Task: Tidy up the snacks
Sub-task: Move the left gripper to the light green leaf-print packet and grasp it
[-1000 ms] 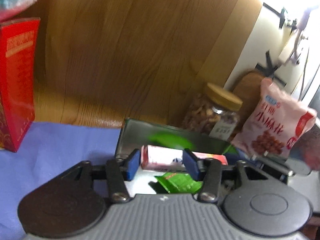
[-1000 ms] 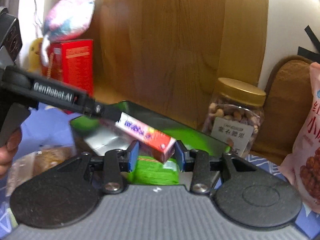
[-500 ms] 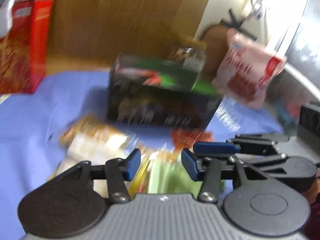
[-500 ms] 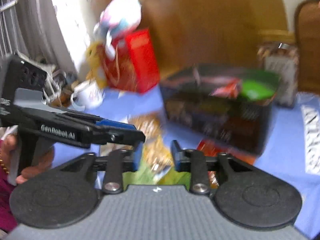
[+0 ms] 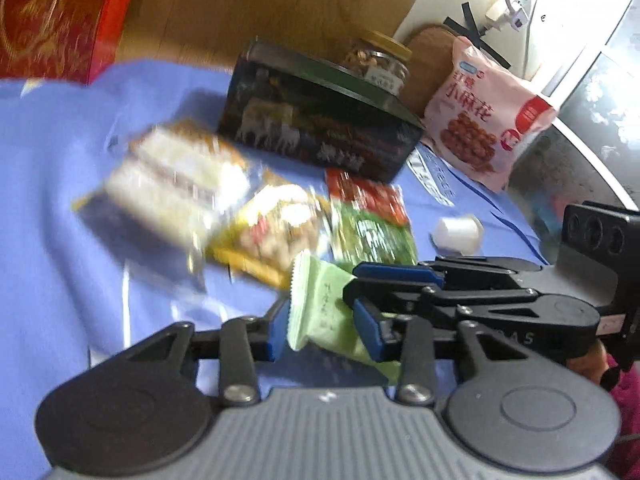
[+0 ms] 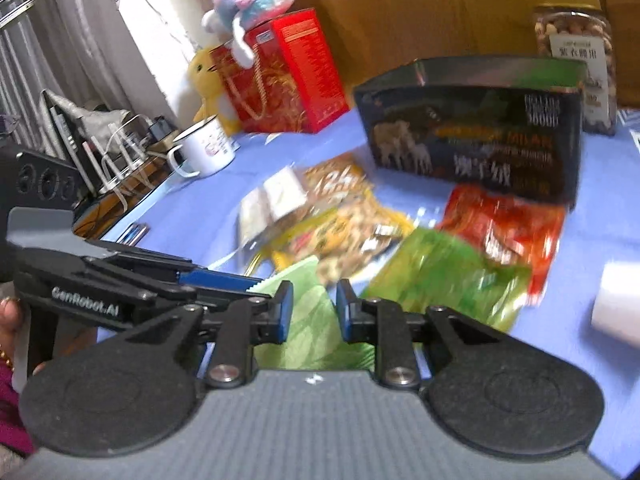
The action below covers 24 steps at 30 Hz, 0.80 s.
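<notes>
A pale green packet (image 5: 320,308) lies on the blue cloth (image 5: 60,220) at the near edge of a pile of snack packets. My left gripper (image 5: 324,328) straddles it; its jaws are closing with the packet between them, and the pads do not clearly press. My right gripper (image 5: 354,286) comes in from the right at the same packet (image 6: 312,320). In its own view the right gripper (image 6: 315,312) stands part open above the packet. The left gripper (image 6: 256,286) shows at its left. Behind the pile stands the dark tin box (image 5: 320,128) (image 6: 472,140).
In the pile lie a brown-white packet (image 5: 176,176), a yellow one (image 5: 272,232), a red one (image 5: 364,196) and a green one (image 5: 372,236). Around stand a small white cup (image 5: 458,232), pink bag (image 5: 480,120), nut jar (image 5: 380,62), red box (image 6: 288,72) and mug (image 6: 204,148).
Both grippers have drawn back from the tin and come down to the packet pile. The pink-white box once between the left jaws is gone from them. Both pairs of jaws stand narrower.
</notes>
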### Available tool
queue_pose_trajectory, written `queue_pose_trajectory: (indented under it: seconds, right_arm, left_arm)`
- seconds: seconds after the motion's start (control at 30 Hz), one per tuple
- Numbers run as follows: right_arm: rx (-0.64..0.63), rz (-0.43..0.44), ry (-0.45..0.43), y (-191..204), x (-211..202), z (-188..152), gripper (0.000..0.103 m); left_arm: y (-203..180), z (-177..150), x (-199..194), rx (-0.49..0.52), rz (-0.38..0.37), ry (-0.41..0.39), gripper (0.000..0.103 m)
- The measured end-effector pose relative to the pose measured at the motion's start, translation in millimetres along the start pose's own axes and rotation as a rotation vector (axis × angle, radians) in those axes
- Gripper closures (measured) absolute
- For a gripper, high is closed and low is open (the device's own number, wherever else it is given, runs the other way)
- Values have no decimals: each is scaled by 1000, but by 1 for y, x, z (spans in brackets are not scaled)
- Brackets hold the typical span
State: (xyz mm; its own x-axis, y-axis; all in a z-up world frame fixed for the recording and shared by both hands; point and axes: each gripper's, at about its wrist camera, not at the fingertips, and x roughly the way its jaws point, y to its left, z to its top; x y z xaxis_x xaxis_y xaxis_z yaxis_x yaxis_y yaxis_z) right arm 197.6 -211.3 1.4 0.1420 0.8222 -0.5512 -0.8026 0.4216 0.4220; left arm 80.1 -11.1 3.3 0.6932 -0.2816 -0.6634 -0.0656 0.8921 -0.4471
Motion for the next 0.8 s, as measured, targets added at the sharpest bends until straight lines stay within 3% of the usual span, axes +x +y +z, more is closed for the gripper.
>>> queue_pose_trajectory:
  seconds: [0.23,0.33,0.47,0.5,0.6,0.8]
  right_arm:
    - [-51,55,1,24,-27,-42,69]
    - [-34,-28,-70,30,-45,-56,63]
    - [25,-70,-174,34,-80,-76,61]
    - [8,-82,-180,38,-85,-81,55]
    - [-63,-143,-156,55,-88,-93,50]
    - [-87,-139,-95,60,-70,-98,50]
  left_arm:
    - [5,-53,-24,-103,-127,17,72]
    - [4,-62,-32,-115,-138,25,72]
    - [6,-56,-45,-97,-124,-6,67]
    - [6,-51,-48,-84,-125,-19,65]
    - [0,-35,-49,-18,-117,-40,61]
    - [-7,-18,-16,32,-113,28,61]
